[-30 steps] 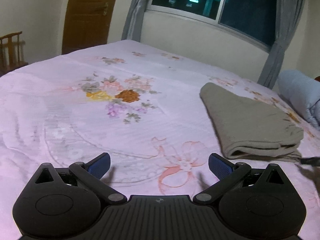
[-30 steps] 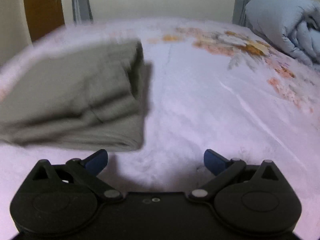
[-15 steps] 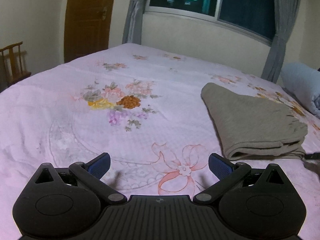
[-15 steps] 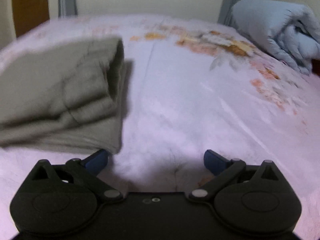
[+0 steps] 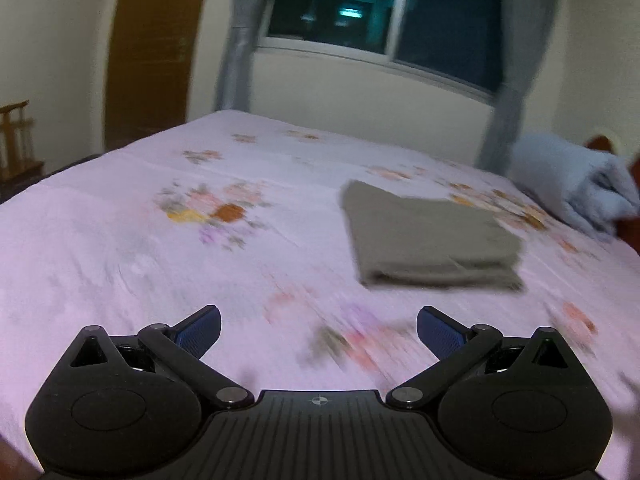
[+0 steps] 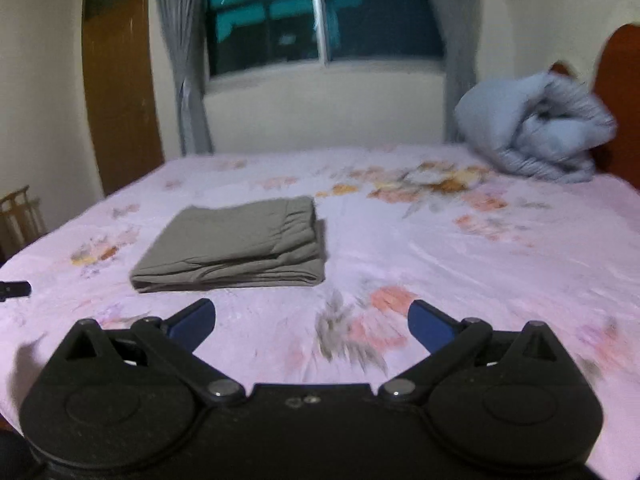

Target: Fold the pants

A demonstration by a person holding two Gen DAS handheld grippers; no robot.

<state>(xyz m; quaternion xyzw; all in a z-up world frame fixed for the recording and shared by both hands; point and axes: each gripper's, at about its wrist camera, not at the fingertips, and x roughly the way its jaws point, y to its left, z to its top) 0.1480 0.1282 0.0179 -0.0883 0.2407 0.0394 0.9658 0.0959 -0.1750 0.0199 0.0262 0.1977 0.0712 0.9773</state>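
Note:
The olive-grey pants (image 5: 428, 236) lie folded into a flat rectangle on the pink floral bed (image 5: 120, 248). In the right wrist view the pants (image 6: 236, 240) sit ahead and left of centre, folded layers facing me. My left gripper (image 5: 319, 328) is open and holds nothing, well short of the pants and to their left. My right gripper (image 6: 311, 322) is also open with nothing between its blue pads, a short way back from the pants' near edge. A tip of the left gripper (image 6: 14, 289) shows at the far left edge.
A rolled light-blue quilt (image 6: 536, 136) lies at the far right by the wooden headboard (image 6: 620, 96). A window with grey curtains (image 6: 184, 60) and a brown door (image 6: 120, 88) stand behind the bed. A wooden chair (image 5: 16, 140) is at the left.
Both grippers have pulled back and risen from the pants, which now look smaller and farther away. The right gripper's view has lifted from the bed surface to the room. Both stayed open.

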